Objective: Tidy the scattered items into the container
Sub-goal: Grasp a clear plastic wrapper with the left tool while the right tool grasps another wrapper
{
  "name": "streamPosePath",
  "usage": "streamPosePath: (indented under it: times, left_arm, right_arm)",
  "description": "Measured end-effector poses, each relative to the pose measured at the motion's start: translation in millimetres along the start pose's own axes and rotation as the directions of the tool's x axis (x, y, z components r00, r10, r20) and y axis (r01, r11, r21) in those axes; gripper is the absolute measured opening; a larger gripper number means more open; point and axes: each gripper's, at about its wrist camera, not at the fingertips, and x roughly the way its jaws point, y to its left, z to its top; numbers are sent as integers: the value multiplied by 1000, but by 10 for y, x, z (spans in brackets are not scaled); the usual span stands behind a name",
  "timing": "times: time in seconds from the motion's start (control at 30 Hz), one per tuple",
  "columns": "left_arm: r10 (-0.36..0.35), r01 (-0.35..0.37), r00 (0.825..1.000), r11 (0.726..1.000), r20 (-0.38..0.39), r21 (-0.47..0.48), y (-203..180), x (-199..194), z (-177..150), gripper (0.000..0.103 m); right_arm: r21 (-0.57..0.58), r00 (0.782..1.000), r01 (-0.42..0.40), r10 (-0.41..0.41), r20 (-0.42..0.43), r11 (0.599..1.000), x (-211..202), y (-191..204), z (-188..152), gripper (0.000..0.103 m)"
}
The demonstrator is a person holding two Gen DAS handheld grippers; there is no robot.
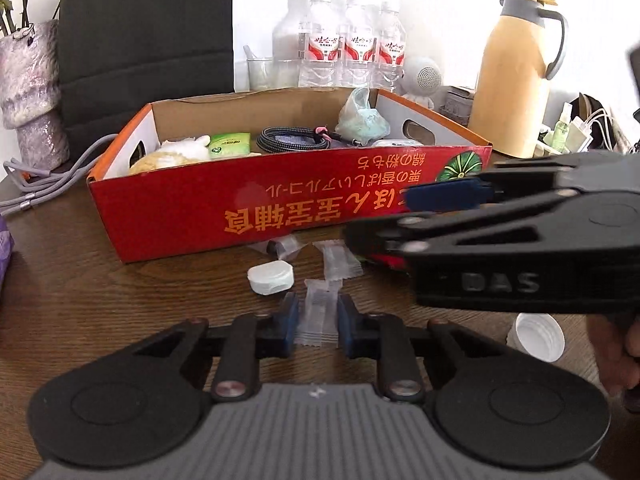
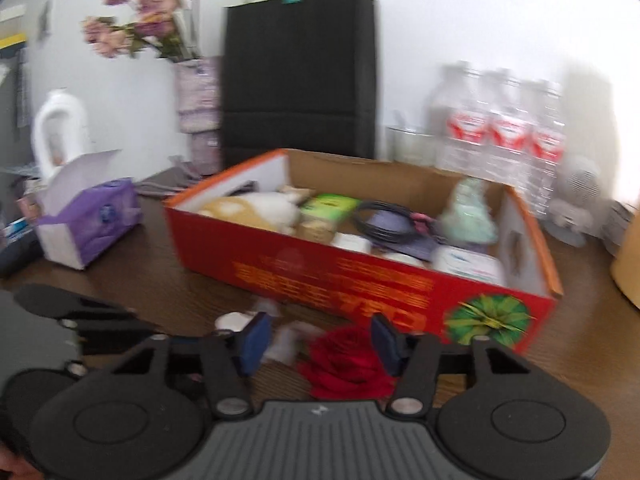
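Both tools are down among the last bits of clutter in front of the red cardboard box, which sits on the brown desk already holding a plush toy, a green packet, a coiled cable and a pale bag. The left tool straddles a clear candy wrapper lying flat on the wood; its blue pads sit just beside the wrapper's two long edges, narrowed in on it, though I cannot say they are pressing it yet. It comes in low and tilted, which suits something so thin. The right tool reaches across from the side, its jaws still part spread around a red fabric rose that lies close against the box's front wall; the view is blurred, and the pads look clear of the petals. A white round case, two more wrappers and a white bottle cap still lie loose nearby. Working both hands at once on neighbouring pieces seems meant to save a trip, with the box close enough for a short lift over its wall.
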Motion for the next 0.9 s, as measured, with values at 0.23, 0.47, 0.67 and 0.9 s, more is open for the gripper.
streamPosePath:
  times: [0.23,0.47,0.67,0.9]
  left_arm:
    - [-13,14,1000,999,8,-45,150,-281,-98,4]
    - [29,-26,999,994,24,-111,399,-398,-187,2]
    - [-1,6,999,993,44,-114,444,-431,-189,12]
    - [6,-5,1000,998,19,-62,353,-194,-149,42]
  right_arm:
    - [-17,992,-40,38,-118,999,503,220,275,33]
    - [59,989,10,-2,-147,998,710,289,201,22]
    - [20,996,49,-48,-73,999,220,340,178,21]
    - [149,997,75,-79,19,986,-748,159,-157,22]
